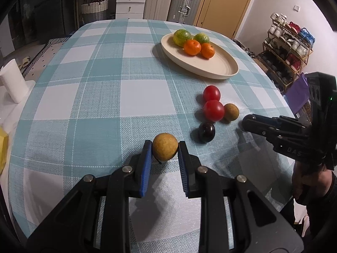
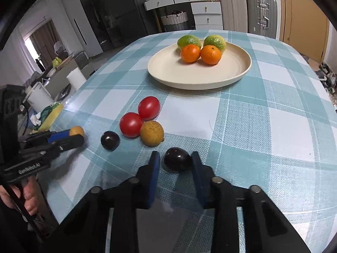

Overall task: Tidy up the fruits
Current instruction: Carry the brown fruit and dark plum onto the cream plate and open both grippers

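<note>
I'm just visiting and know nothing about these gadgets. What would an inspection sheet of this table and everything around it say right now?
Surface: table under a teal and white checked cloth.
Job's things: cream round plate holding two green citrus fruits and two orange mandarins; on the cloth, two red tomatoes, a tan round fruit and a dark plum.
Clutter: nothing seen.
Grippers: left gripper around a second tan round fruit, pads touching it; right gripper straddles a second dark plum, a gap at its left pad.
Cables: nothing seen.
Surroundings: white drawers, suitcases, shoe rack.
</note>
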A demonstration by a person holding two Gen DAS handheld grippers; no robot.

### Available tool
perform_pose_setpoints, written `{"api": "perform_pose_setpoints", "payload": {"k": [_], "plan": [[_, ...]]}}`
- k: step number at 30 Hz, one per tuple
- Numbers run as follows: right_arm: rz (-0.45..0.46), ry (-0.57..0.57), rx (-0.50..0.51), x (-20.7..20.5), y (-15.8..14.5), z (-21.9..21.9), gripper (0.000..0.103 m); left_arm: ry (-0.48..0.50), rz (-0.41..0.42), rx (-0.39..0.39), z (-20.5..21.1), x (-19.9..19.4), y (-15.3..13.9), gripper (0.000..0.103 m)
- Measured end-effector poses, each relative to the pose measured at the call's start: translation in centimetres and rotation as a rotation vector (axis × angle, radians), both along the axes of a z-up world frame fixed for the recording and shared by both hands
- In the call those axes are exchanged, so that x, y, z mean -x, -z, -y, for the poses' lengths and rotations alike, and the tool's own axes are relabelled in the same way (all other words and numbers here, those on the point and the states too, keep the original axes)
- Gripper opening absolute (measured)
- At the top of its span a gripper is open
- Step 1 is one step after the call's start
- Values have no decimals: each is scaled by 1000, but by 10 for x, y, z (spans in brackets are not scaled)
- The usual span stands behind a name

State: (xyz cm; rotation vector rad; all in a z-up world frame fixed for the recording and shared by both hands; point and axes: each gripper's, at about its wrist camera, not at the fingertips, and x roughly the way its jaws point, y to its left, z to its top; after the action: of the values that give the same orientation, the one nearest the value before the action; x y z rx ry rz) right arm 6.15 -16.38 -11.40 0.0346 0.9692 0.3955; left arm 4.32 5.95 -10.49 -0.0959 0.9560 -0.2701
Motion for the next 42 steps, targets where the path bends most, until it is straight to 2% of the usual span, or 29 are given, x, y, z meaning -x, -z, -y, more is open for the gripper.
{"api": "perform_pose_setpoints", "payload": {"k": [11,17,19,27,33,42], "plan": [[18,10,-56,-1,-6,9,26,0,15,17,0,-7,-10,22],[70,-2,-189,-1,-24,20,26,11,31,18,4,-23,-20,22],[84,-1,-205,-3,-29,22,26,17,38,26,7,-30,-25,22],[124,-10,-270,-26,-46,24,26,44,57,34,28,-72,-42,22],[136,-15,-265,-56,-55,17,26,52,57,46,39,-112,-48,22],[137,-19,-284,-101,-57,11,26,65,11,89,47,-173,-47,22]]}}
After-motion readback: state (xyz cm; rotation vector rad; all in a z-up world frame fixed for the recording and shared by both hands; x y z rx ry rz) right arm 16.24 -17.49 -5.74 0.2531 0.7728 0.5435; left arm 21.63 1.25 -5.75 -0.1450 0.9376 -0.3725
